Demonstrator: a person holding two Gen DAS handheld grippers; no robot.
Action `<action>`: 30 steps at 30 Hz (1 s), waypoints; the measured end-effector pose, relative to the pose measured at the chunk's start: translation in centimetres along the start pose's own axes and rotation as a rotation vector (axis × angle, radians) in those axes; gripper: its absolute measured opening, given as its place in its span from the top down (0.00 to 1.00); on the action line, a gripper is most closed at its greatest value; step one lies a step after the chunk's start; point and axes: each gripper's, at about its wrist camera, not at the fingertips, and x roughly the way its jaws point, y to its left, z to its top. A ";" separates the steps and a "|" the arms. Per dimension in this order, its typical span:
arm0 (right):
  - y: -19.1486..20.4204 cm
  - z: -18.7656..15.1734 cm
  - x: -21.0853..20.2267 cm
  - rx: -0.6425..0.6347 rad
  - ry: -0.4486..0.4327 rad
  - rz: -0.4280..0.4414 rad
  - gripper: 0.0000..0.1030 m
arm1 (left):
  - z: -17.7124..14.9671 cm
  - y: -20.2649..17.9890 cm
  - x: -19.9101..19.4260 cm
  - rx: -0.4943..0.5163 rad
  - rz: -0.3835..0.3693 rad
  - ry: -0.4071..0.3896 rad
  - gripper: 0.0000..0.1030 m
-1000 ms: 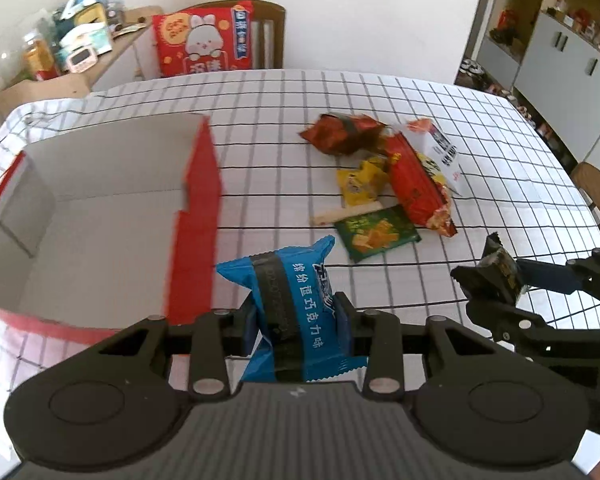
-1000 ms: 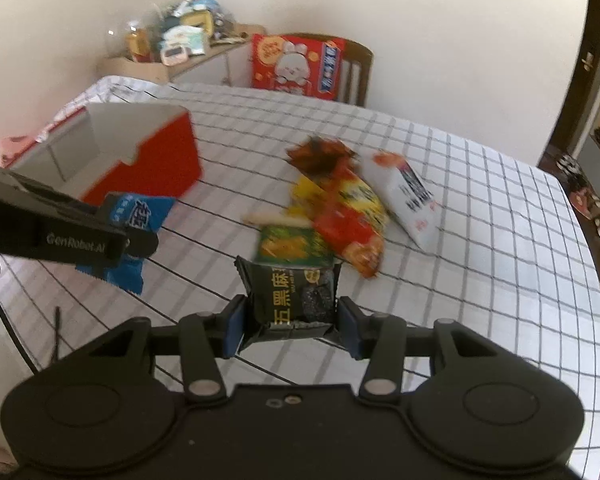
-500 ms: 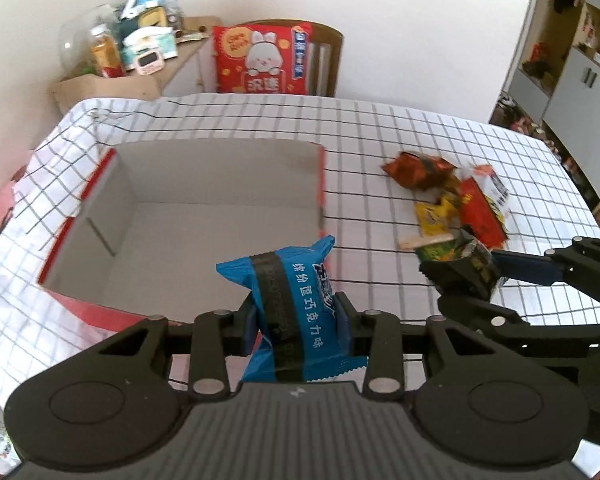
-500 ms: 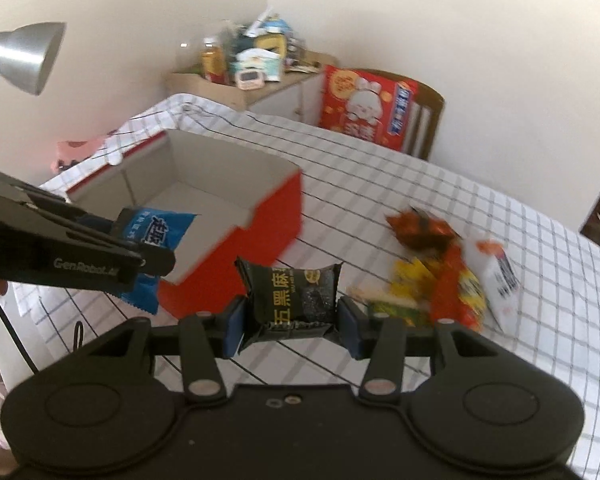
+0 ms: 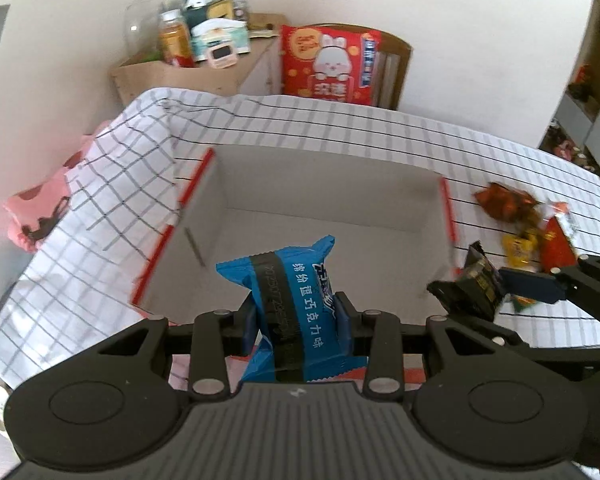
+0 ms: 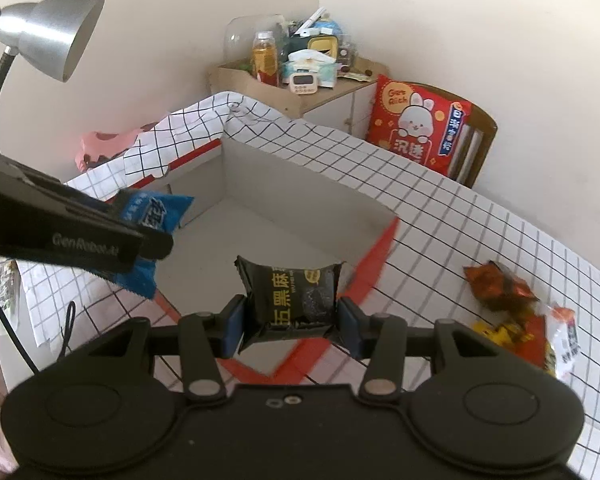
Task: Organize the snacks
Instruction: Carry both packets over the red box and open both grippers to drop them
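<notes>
My left gripper (image 5: pixel 298 316) is shut on a blue snack packet (image 5: pixel 290 292) and holds it above the near edge of an open red box with a white inside (image 5: pixel 320 200). My right gripper (image 6: pixel 290 316) is shut on a black snack packet (image 6: pixel 292 296), held over the box's near right corner (image 6: pixel 376 248). The blue packet (image 6: pixel 152 216) and the left gripper show at the left of the right wrist view. The black packet (image 5: pixel 472 284) shows at the right of the left wrist view. A pile of loose snacks (image 5: pixel 528 224) lies on the checked tablecloth right of the box.
A chair with a red rabbit cushion (image 5: pixel 332 64) stands behind the table. A side cabinet with bottles and clutter (image 6: pixel 296 64) is at the back left. A silver desk lamp (image 6: pixel 48 36) rises at the left. The snack pile (image 6: pixel 516 312) lies at the right.
Both grippers have moved left with their packets, from beside the snack pile to above the open box. The box now fills the middle of both views.
</notes>
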 end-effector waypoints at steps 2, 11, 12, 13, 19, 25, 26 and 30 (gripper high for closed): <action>0.7 0.4 0.9 -0.015 0.007 0.001 0.53 | 0.5 1.1 0.6 -0.003 0.015 0.002 0.64; 2.5 2.0 5.1 -0.061 0.053 -0.021 0.53 | 2.0 3.8 4.3 -0.010 0.050 0.046 0.63; 2.5 2.1 5.5 -0.058 0.058 -0.020 0.53 | 2.1 3.8 4.7 -0.005 0.051 0.051 0.63; 2.5 2.1 5.9 -0.053 0.062 -0.020 0.53 | 2.1 3.8 5.1 0.000 0.052 0.057 0.63; 2.8 2.1 8.3 -0.051 0.121 -0.001 0.53 | 2.2 3.9 8.3 0.000 0.063 0.113 0.63; 2.9 1.8 9.7 -0.057 0.151 -0.007 0.53 | 1.9 3.3 10.3 0.018 0.062 0.150 0.63; 2.9 1.7 9.9 -0.056 0.154 -0.007 0.52 | 1.7 3.2 10.5 0.023 0.061 0.154 0.63; 3.0 1.5 10.3 -0.052 0.169 -0.004 0.51 | 1.3 2.8 11.2 0.035 0.054 0.167 0.63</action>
